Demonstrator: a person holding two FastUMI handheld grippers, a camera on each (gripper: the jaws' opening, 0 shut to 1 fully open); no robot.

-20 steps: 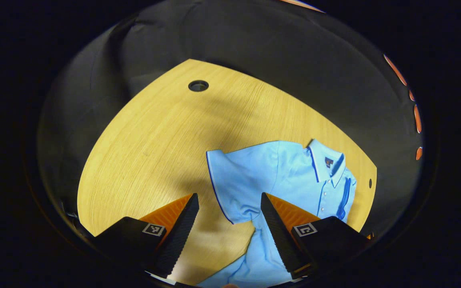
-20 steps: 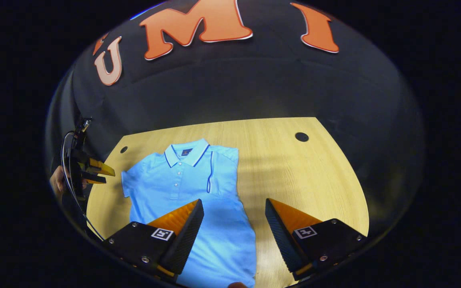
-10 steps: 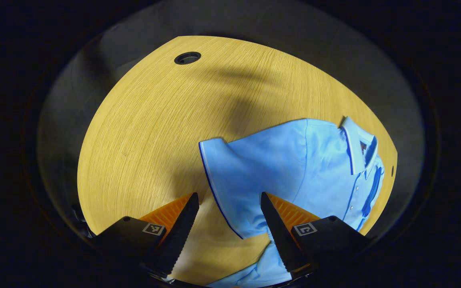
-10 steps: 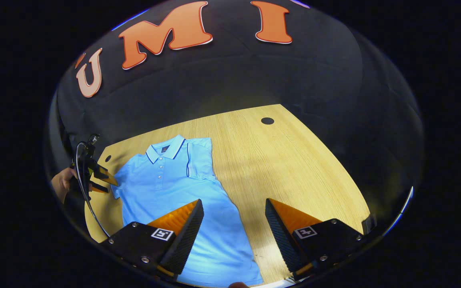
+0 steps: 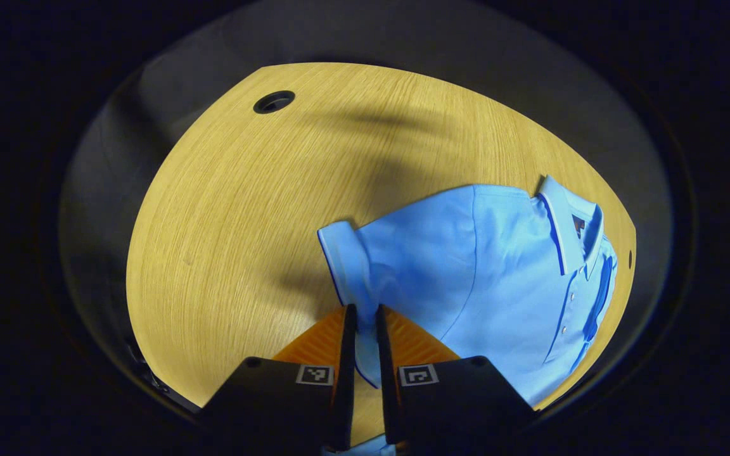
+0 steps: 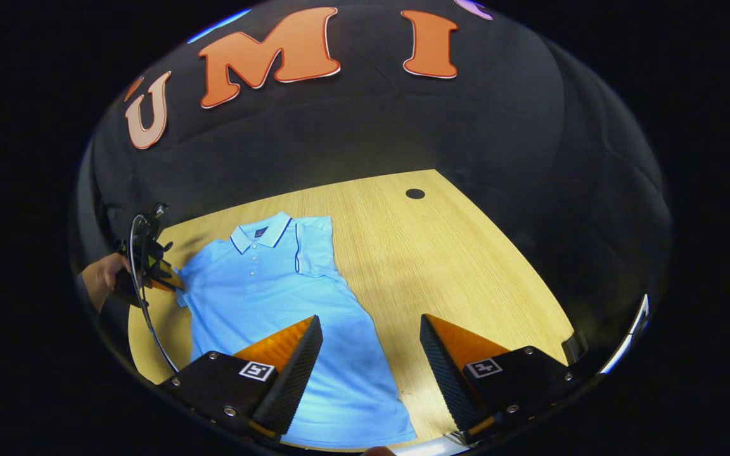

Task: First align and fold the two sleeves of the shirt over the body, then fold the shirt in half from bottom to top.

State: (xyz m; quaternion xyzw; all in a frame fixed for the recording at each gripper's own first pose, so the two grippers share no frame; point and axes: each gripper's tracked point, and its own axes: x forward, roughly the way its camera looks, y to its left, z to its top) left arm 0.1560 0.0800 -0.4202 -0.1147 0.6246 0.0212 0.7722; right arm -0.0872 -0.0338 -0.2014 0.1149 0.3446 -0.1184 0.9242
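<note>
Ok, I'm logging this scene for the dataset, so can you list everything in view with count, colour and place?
shirt: one, light blue polo with dark blue trim, flat on the table, collar toward the far wall; one sleeve already folded over the body, the other sleeve still out
table: one, light wood, under the shirt
holes: two, dark, in the table's far corners
wall: black cloth, behind the table
left gripper: shut on the sleeve's hem
right gripper: open, above the shirt's lower part
hand: one, holding the left gripper at the table's edge
</note>
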